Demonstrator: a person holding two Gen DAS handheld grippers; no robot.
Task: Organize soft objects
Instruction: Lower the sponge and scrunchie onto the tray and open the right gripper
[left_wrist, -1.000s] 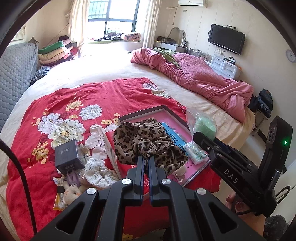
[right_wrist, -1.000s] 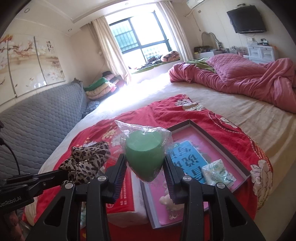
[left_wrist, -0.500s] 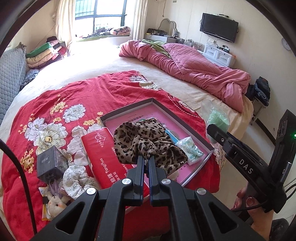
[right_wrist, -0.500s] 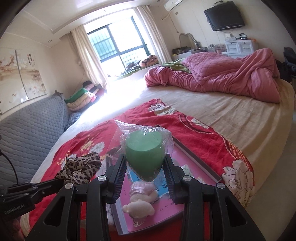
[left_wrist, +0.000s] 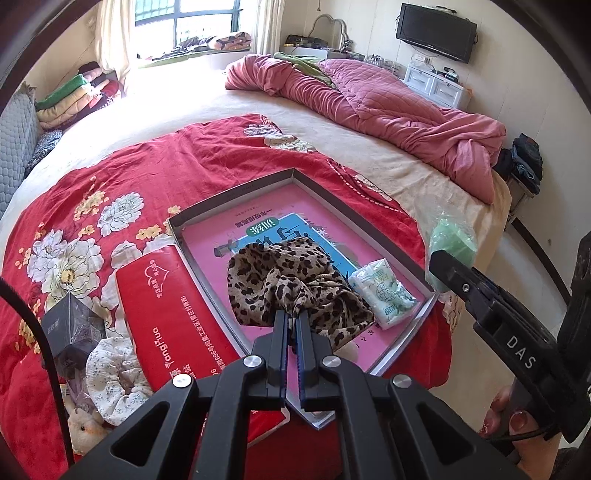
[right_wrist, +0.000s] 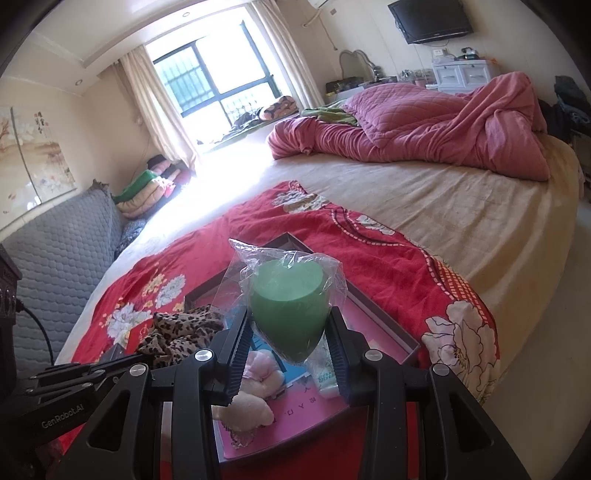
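My left gripper is shut on a leopard-print scrunchie, which hangs over the pink-lined box tray on the red flowered blanket. In the right wrist view my right gripper is shut on a green sponge in a clear bag, held above the tray's near end. A packet of tissues lies in the tray at the right. A pale plush toy lies in the tray under the sponge. The scrunchie and the left gripper's body show at the lower left of that view.
A red tissue pack lies left of the tray. Further left are a dark small box, a white floral scrunchie and a small plush. A pink quilt is heaped at the bed's far side. A hand holds the right gripper.
Both grippers have come down and moved over the tray. The leopard scrunchie now hangs above the tray's middle, and the bagged sponge sits closer over the tray's near end.
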